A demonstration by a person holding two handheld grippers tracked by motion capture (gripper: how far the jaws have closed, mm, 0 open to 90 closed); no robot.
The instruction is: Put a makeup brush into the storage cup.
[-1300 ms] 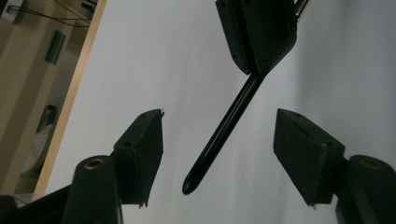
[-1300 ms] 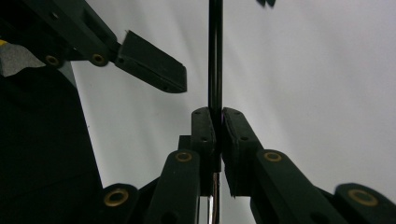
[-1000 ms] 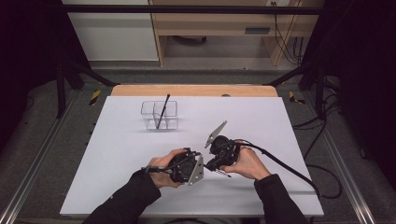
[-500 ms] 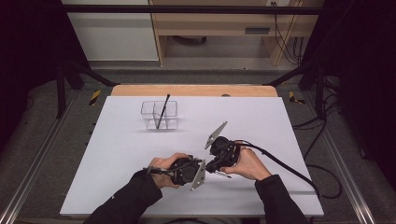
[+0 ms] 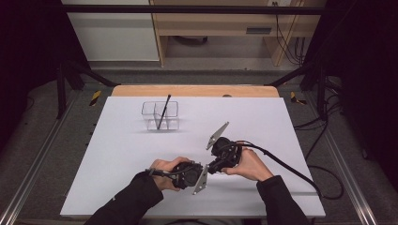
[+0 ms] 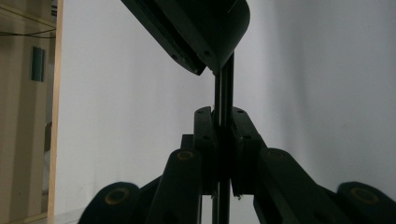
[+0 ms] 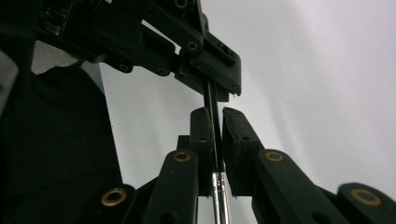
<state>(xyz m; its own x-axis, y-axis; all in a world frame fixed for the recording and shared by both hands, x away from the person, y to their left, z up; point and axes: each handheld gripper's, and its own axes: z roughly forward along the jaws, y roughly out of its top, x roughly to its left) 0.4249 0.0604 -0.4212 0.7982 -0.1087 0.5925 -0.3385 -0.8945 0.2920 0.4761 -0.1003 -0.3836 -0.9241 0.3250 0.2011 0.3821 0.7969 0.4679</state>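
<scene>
A thin black pen (image 7: 211,99) with a silver section runs between my two grippers over the near middle of the white table (image 5: 117,154). My left gripper (image 6: 223,116) is shut on its black end (image 6: 223,91), with the right gripper's body (image 6: 201,32) just above it in that view. My right gripper (image 7: 217,114) stands narrowly open around the pen; a sliver of light shows between the pen and one pad. The left gripper (image 7: 205,70) faces it. In the high view the left gripper (image 5: 202,171) and right gripper (image 5: 217,163) meet tip to tip.
A clear two-compartment holder (image 5: 160,123) stands at the back left of the table with another black pen (image 5: 163,110) leaning in it. The wooden table edge (image 5: 195,90) lies behind. A cable (image 5: 291,171) trails right from the right gripper.
Both hands have drifted slightly toward the near edge, the left gripper a little more. The grippers stay tip to tip on the pen.
</scene>
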